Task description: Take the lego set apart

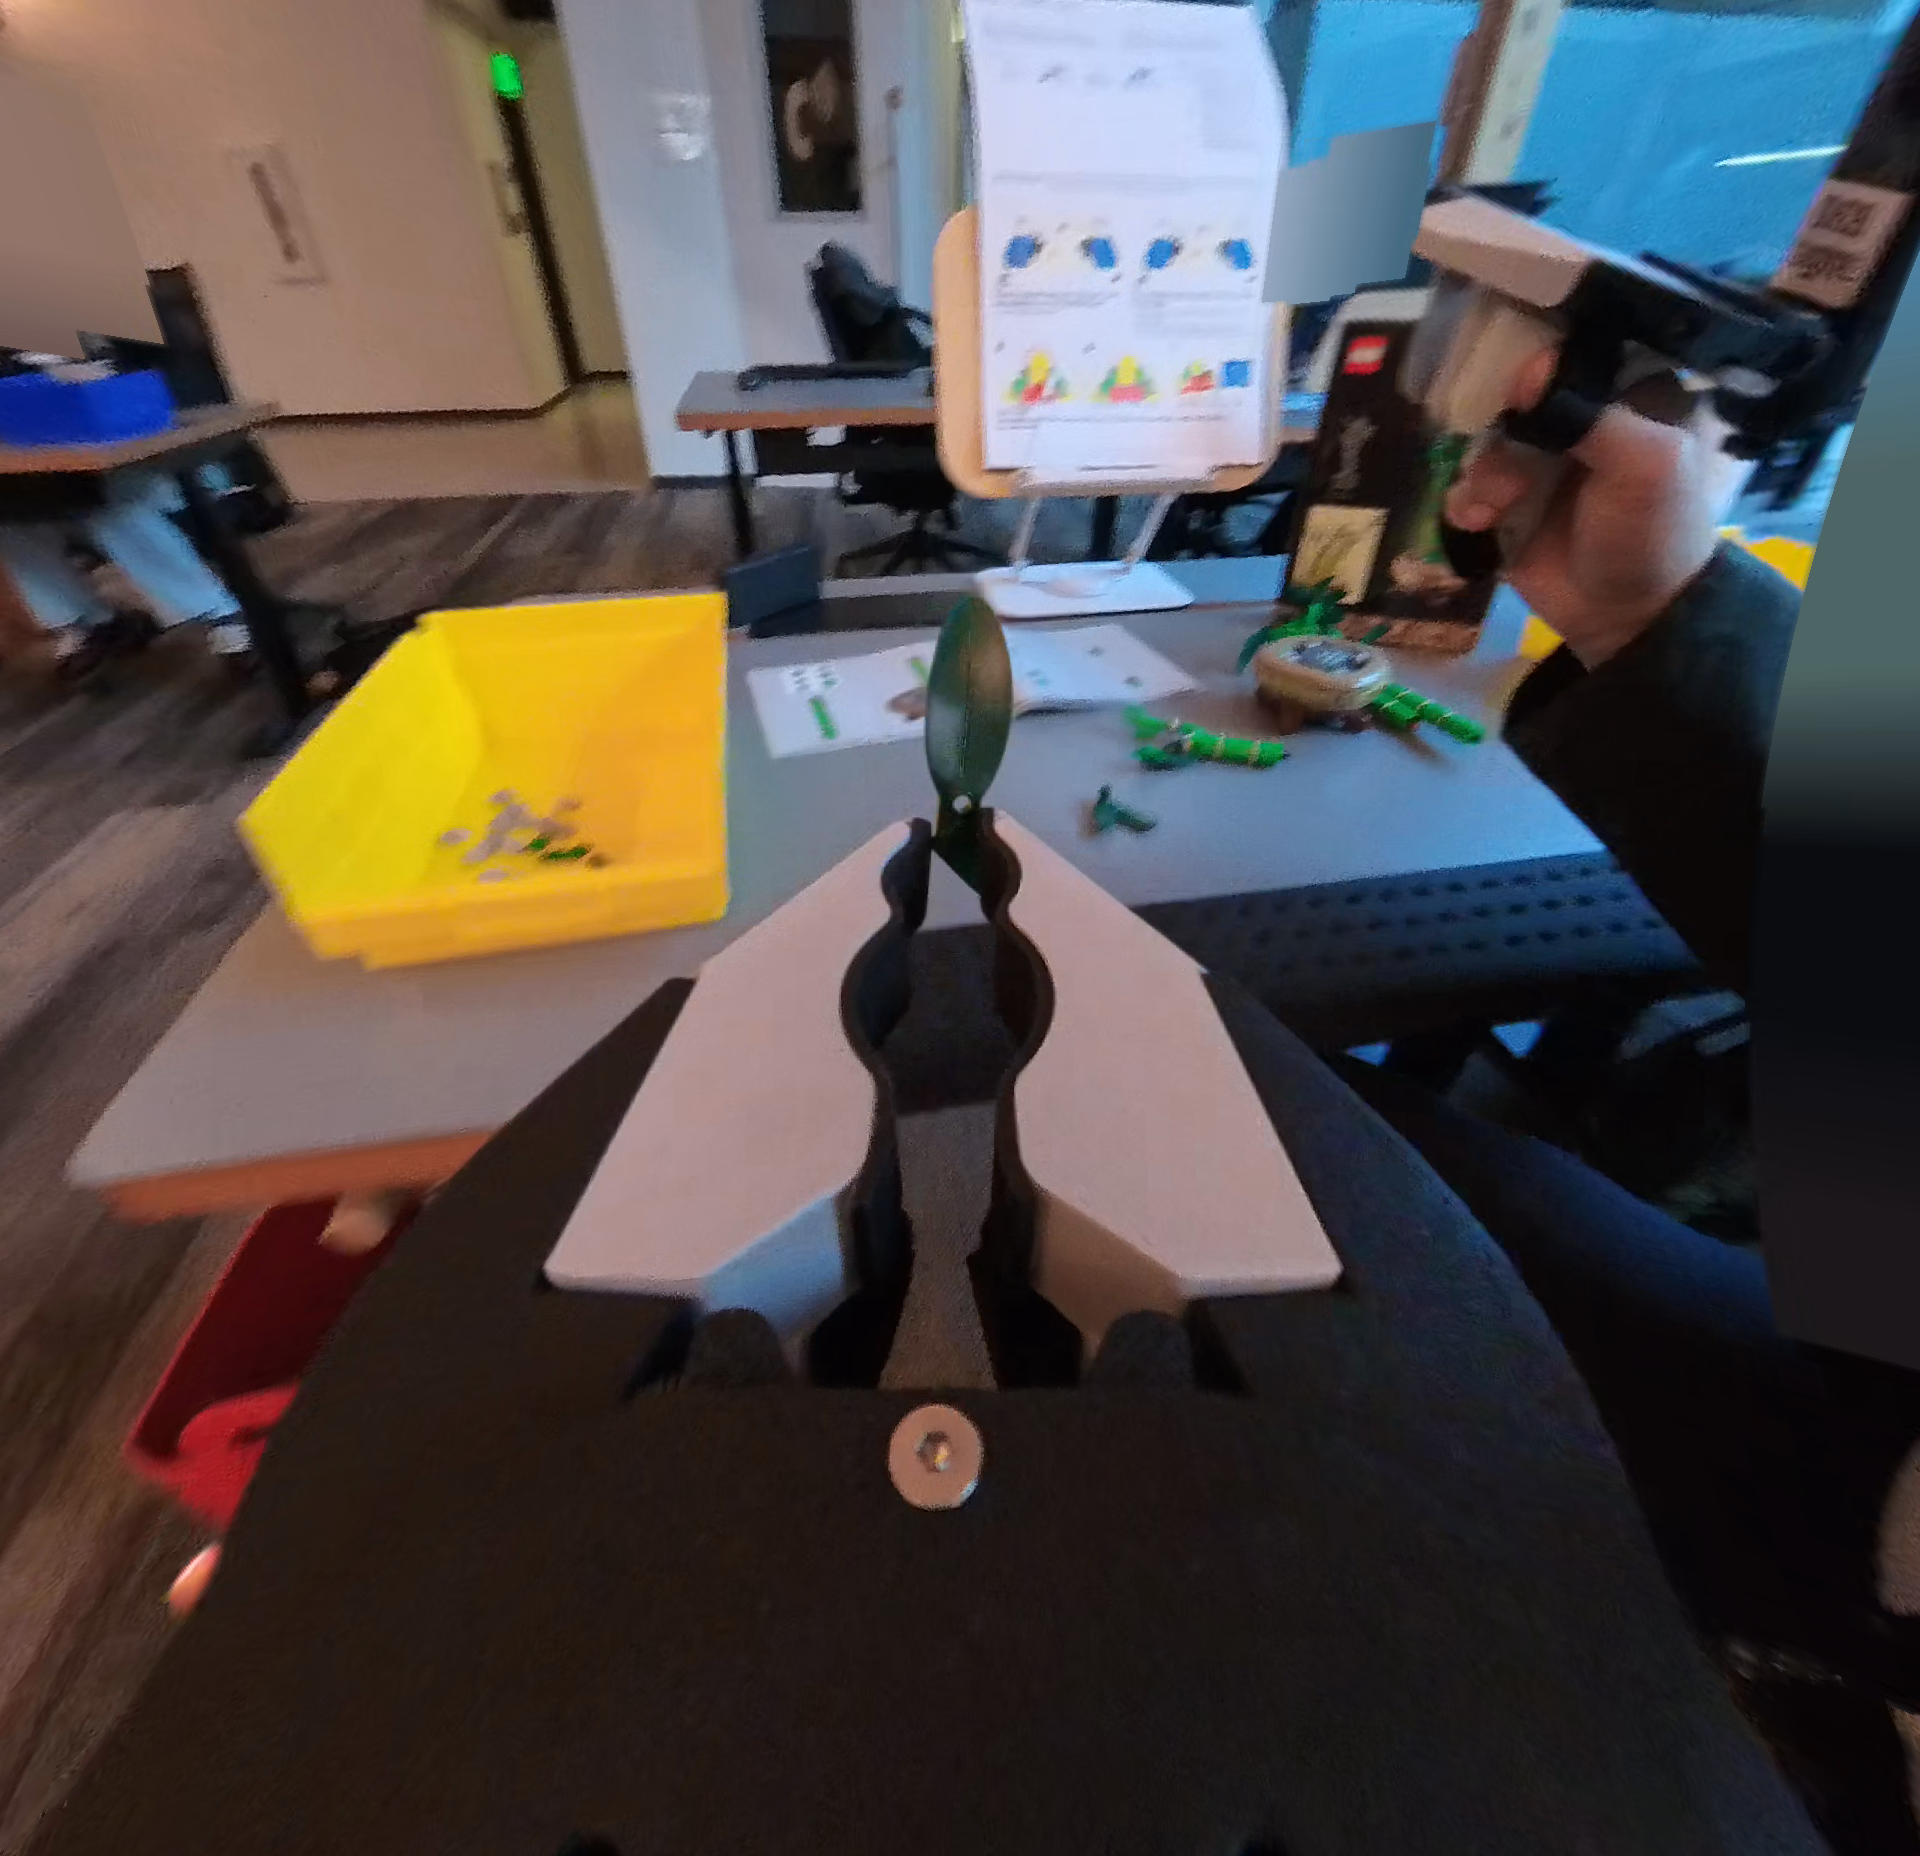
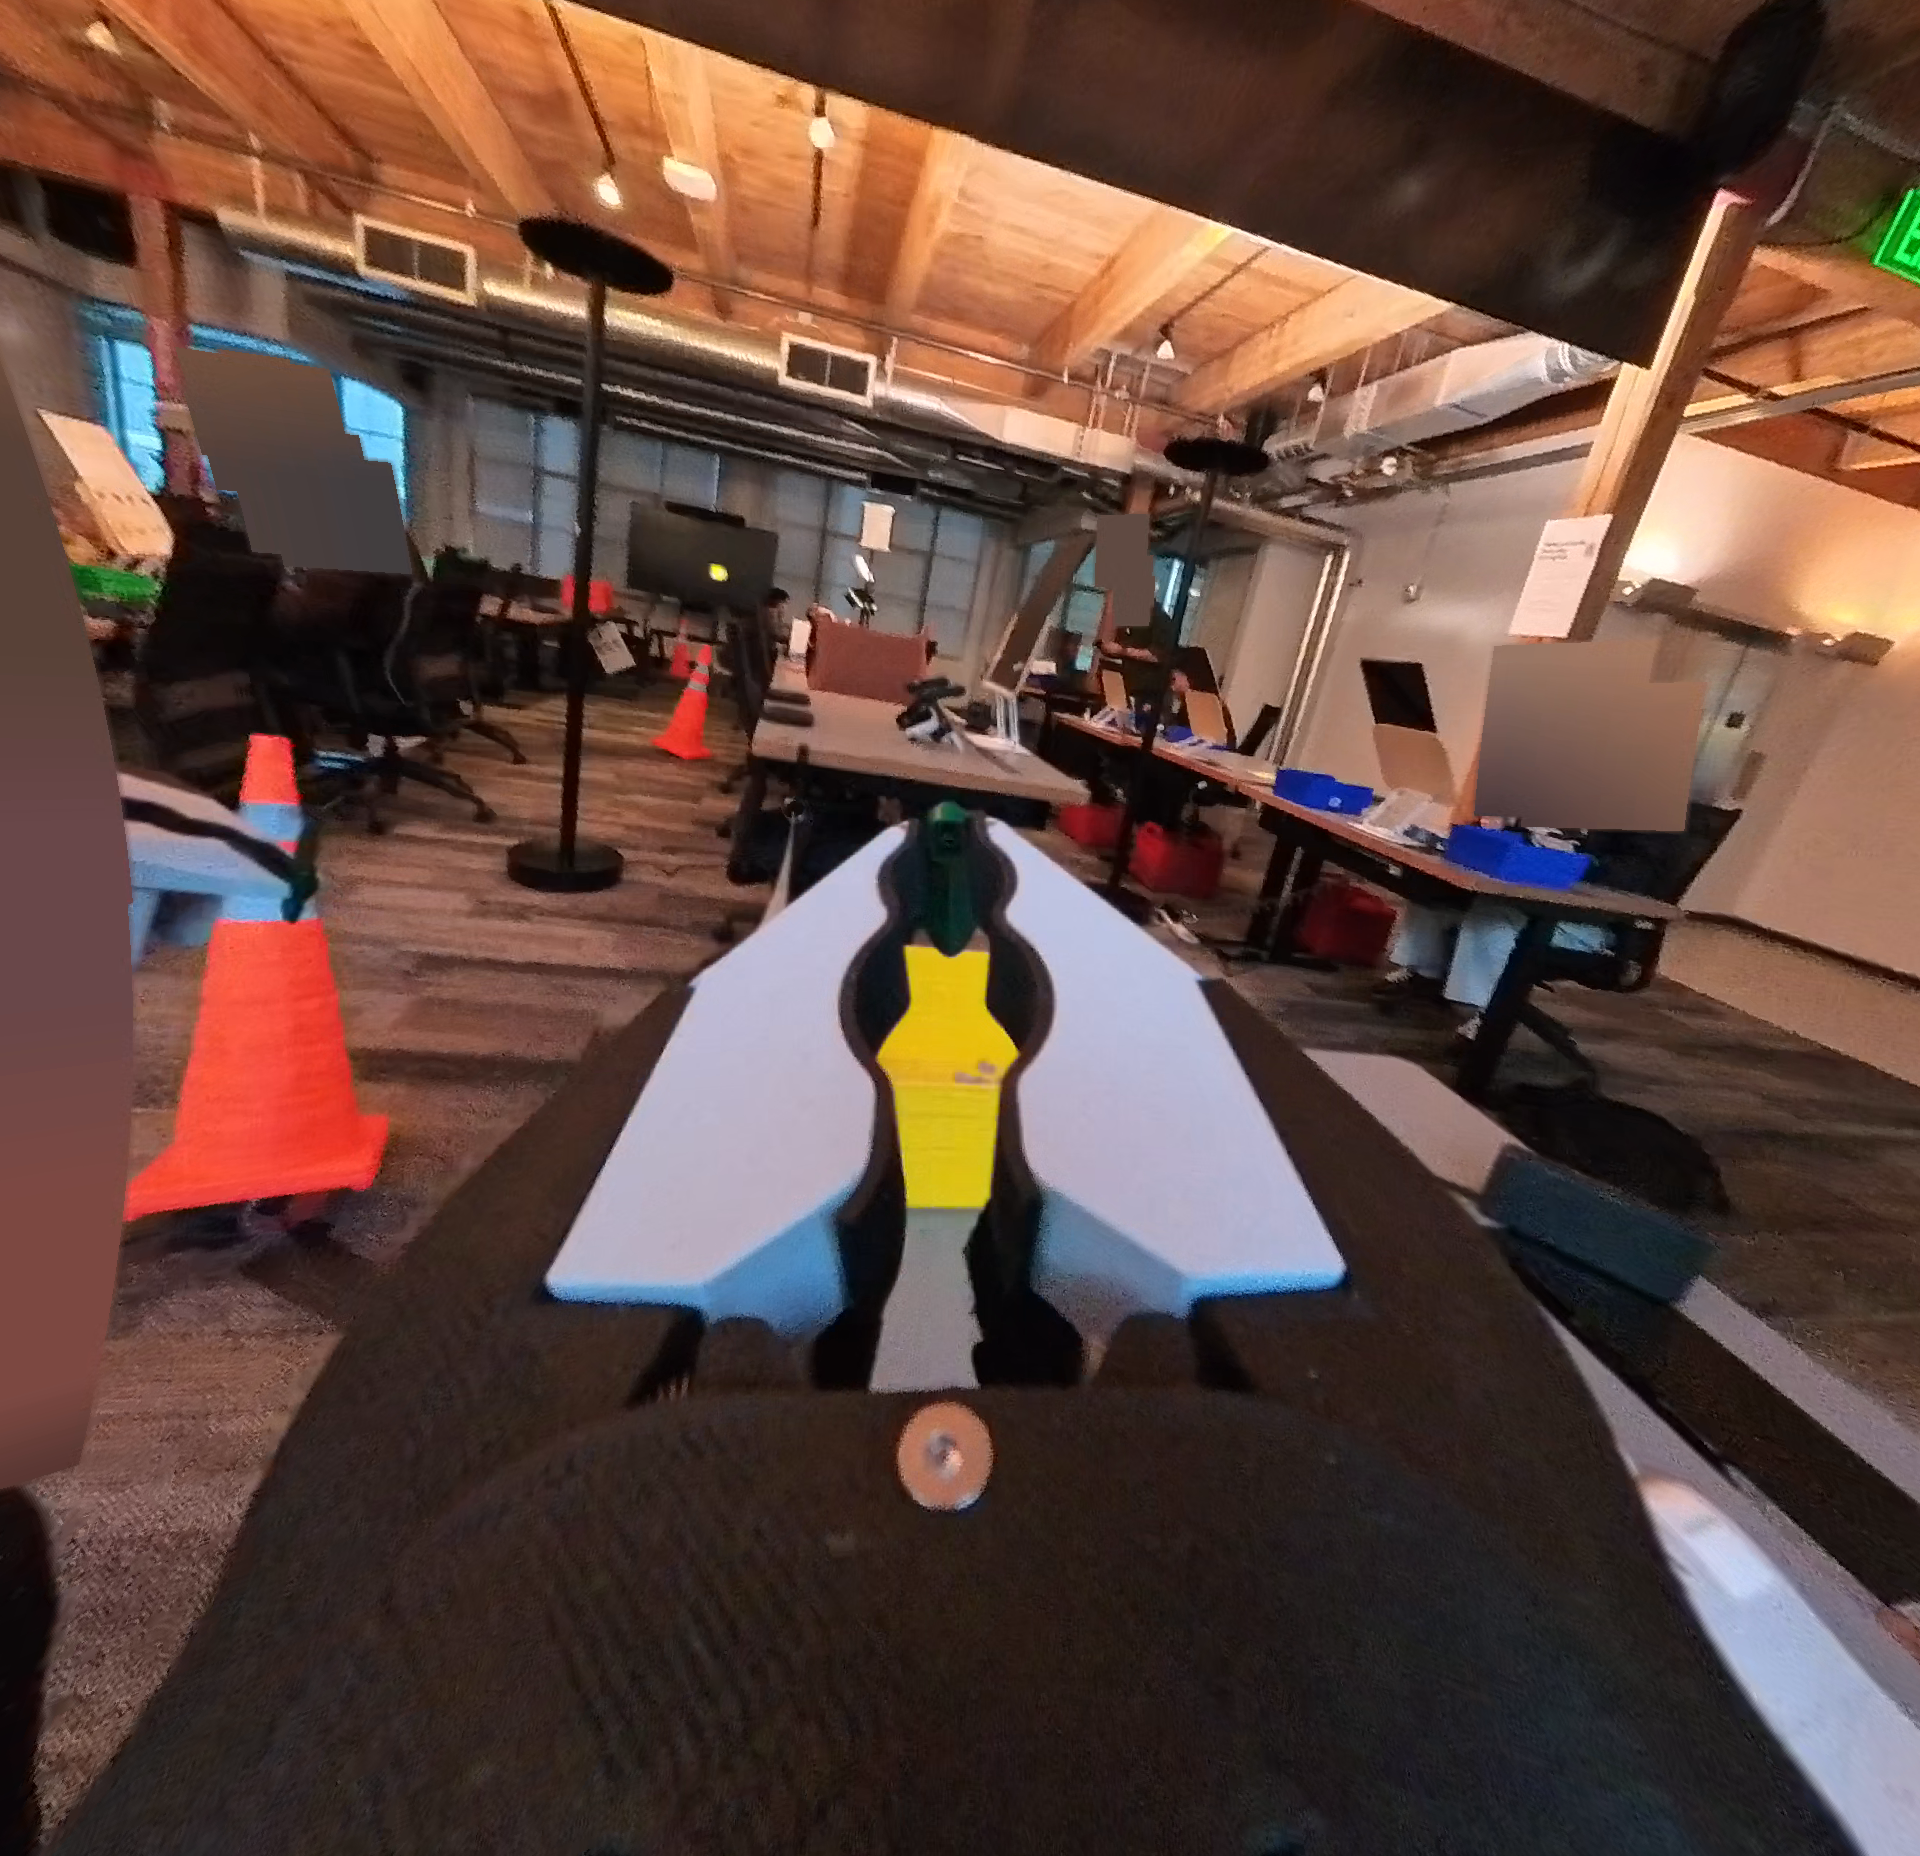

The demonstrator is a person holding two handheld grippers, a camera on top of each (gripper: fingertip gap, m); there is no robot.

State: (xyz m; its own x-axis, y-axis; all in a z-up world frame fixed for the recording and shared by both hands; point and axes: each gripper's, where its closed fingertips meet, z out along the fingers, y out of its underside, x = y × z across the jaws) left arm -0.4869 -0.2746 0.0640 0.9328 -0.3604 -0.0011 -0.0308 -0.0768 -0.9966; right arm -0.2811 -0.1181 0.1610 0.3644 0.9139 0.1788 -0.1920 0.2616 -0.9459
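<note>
My left gripper [image 1: 954, 832] is shut on the stem of a dark green lego leaf [image 1: 968, 694], which stands upright above the grey table [image 1: 1351, 819]. The rest of the lego plant lies at the table's far right: a round tan pot base [image 1: 1317, 670], green segmented stalks [image 1: 1210, 744] and a small green piece [image 1: 1117, 814]. My right gripper [image 2: 948, 842] is shut on a small dark green lego piece [image 2: 948, 887], held high and facing away over the room; it also shows in the left wrist view [image 1: 1496, 352], held in a hand at the upper right.
A yellow bin [image 1: 509, 778] with several small loose pieces stands on the table's left; it shows through my right gripper's gap [image 2: 943, 1068]. An open instruction booklet [image 1: 956, 684], a stand with printed sheets [image 1: 1122, 237] and the dark set box [image 1: 1361, 476] are at the back. Orange cones [image 2: 265, 985] stand on the floor.
</note>
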